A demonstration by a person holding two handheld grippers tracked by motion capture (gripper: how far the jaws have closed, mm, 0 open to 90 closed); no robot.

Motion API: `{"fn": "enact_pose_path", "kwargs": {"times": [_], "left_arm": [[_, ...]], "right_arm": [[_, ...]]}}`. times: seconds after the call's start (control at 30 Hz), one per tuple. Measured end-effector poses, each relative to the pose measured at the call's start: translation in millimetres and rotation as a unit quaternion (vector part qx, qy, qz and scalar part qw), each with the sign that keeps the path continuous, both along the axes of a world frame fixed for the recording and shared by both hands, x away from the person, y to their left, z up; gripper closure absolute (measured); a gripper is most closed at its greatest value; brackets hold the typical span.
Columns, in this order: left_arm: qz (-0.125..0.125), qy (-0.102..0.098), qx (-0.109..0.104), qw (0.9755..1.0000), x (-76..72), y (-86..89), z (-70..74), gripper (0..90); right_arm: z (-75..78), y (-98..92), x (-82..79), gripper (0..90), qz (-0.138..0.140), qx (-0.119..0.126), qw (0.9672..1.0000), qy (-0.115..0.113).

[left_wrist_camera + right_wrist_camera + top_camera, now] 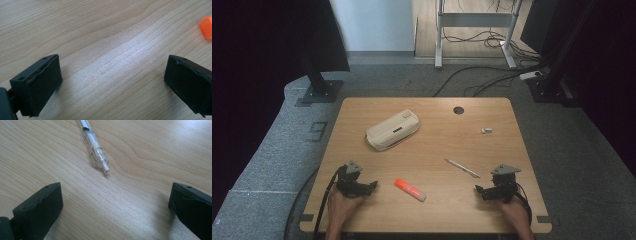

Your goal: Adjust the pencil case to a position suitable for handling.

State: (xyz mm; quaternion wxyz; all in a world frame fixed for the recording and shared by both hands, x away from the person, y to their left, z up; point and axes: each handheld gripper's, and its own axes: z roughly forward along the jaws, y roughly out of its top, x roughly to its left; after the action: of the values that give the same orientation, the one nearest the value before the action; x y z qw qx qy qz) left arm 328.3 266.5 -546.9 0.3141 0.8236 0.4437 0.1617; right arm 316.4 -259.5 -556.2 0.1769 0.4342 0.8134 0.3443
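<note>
Things lying spread across the table (pixel 362 210), a gripper sitting at each near corner.

The pencil case (pixel 392 130) is lying far left of centre, the eraser (pixel 486 131) far right; the highlighter (pixel 409 189) is lying just beside the left gripper (pixel 373 185), the pen (pixel 462 168) near the right gripper (pixel 478 189).

Office/lab: wooden desk (pixel 427 150), grey carpet (pixel 277 145), floor cables (pixel 482 82), desk frame (pixel 474 20).
</note>
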Motion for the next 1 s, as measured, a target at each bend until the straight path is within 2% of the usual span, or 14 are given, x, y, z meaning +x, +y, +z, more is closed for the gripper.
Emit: {"fn": "enact_pose_path", "kwargs": {"times": [0.27,0.4,0.53,0.77,0.83,1.0], "left_arm": [[-0.008,0.003,-0.01,0.9999,1.8,-0.4,6.6,1.9],[-0.015,0.005,-0.03,0.9994,5.5,0.0,13.7,1.9],[-0.018,0.005,-0.026,0.9995,10.2,-1.2,18.7,1.8],[-0.031,-0.003,-0.035,0.9989,22.7,-5.9,31.0,1.8],[-0.033,-0.001,-0.046,0.9984,28.7,-6.1,34.6,1.9],[-0.041,-0.002,-0.042,0.9983,40.1,-10.5,44.2,1.9]], "right_arm": [[0.0,0.2,0.3,0.0,0.0,0.0,1.0,0.0],[0.0,0.3,0.4,0.0,-0.001,0.0,1.0,0.0],[0.0,0.5,0.6,0.0,-0.001,0.0,1.0,0.0],[0.0,0.6,0.8,0.0,-0.002,0.0,1.0,0.0],[0.0,0.6,0.8,0.0,-0.002,0.0,1.0,0.0],[0.0,0.6,0.8,0.0,-0.002,0.0,1.0,0.0]]}}
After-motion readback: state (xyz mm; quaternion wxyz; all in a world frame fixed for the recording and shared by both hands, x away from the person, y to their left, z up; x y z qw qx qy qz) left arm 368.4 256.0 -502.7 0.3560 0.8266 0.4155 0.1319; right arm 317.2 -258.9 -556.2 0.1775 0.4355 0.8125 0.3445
